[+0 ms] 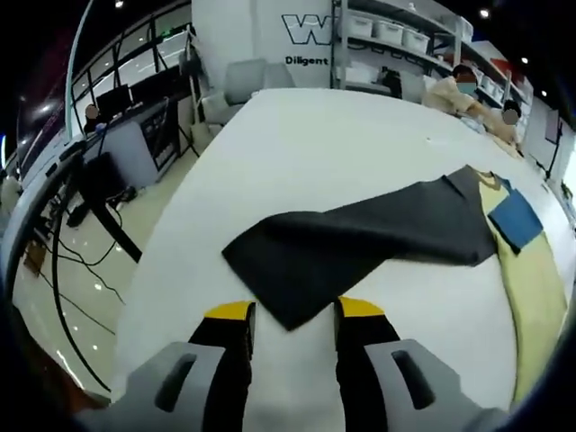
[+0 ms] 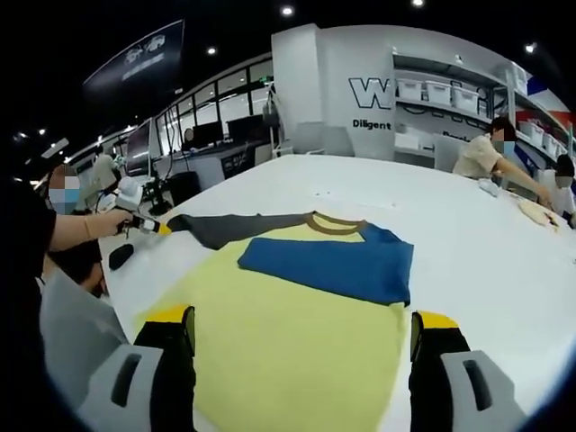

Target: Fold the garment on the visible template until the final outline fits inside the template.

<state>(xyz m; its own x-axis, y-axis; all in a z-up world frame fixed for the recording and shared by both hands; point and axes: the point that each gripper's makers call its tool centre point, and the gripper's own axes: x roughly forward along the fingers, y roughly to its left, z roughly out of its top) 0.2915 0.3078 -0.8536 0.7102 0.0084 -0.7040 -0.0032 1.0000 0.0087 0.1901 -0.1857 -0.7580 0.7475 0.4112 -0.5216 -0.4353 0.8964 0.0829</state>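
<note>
**Desk:** Garment [image 2: 297, 315] is seen where, and how far is the folding judged to have come?

**Field:** Spread on the white table [image 2: 468, 234], seen from the right gripper view: a yellow body, a blue sleeve [image 2: 333, 263] already laid across the chest, a dark grey sleeve [image 1: 360, 247] stretched out flat to the side. One sleeve fold is judged done; the grey sleeve and the body folds are left. No template outline can be made out.

**Desk:** And the tools?

**Field:** The left gripper [image 1: 295, 315] is held with jaws apart, the grey sleeve's tip lying between them, not clamped. The right gripper [image 2: 301, 328] is also parted wide, poised over the yellow hem, nothing held.

**Desk:** Anything else noted?

**Field:** Seated people [image 2: 486, 148] are seen at the table's far end.
</note>
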